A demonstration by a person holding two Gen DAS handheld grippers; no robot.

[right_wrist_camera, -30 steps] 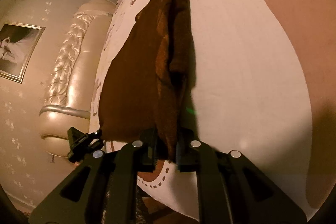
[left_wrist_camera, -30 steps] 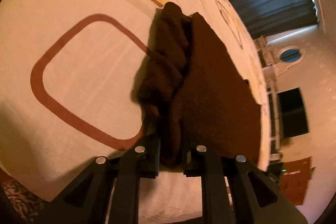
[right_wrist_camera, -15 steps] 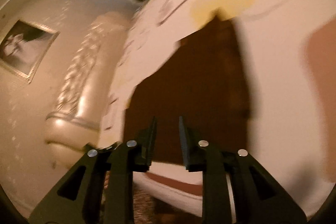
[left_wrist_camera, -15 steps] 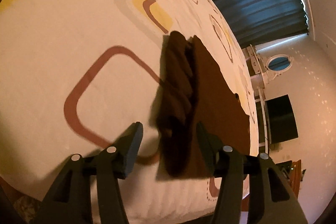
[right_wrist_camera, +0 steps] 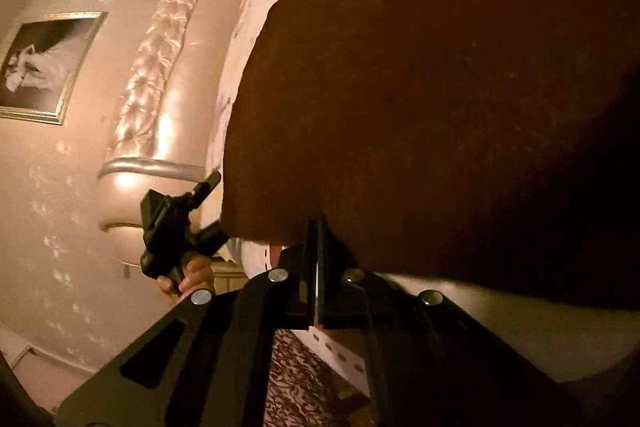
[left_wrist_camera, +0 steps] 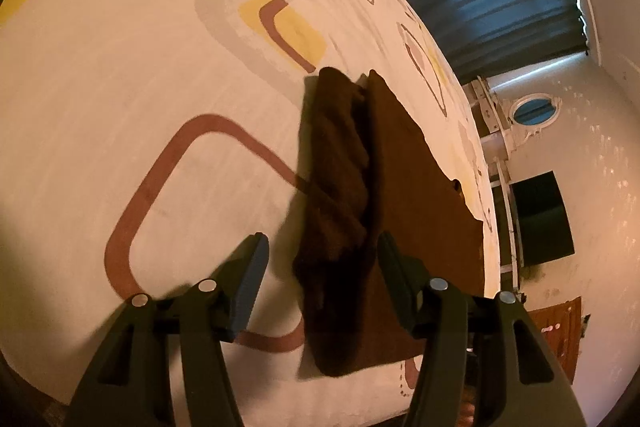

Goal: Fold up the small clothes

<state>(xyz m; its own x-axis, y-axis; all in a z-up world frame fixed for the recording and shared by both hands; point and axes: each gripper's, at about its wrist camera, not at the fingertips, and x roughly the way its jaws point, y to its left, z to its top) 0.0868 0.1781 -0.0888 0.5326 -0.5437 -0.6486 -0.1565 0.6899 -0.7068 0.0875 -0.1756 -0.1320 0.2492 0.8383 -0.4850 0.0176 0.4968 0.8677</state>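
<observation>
Cloth (left_wrist_camera: pixel 384 195): brown, lying on the patterned bedsheet (left_wrist_camera: pixel 120 75), close to the near edge of the bed; left strip bunched into a rumpled ridge, right part spread flat
Left gripper (left_wrist_camera: pixel 320 251): released, fingers spread wide either side of the ridge, nothing between them
Right gripper (right_wrist_camera: pixel 316 239): fingers pressed together, tips right at the near hem of the cloth (right_wrist_camera: pixel 440 87); looks clenched on that hem, though contact is partly hidden behind the tips
Feel: soft, limp, light, fuzzy like towelling; likely to sag and drape from any one pinch, unlikely to slip from the pads; no risk of breakage
Where to grip: judged best at corners or along a hem, single layer, one tool on each near corner to keep the edge taut; the rumpled ridge is thick and would likely come up as a lump
Edges: near hem runs just inside the bed edge; far-right hem ragged in outline, ending short of the mattress side
Room: wide bare sheet to the left of the cloth and beyond it, good for laying a fold over; padded headboard (right_wrist_camera: pixel 160 99) well apart on the right view's left side; little margin toward the near edge, so pulling that way could drag the cloth off
</observation>
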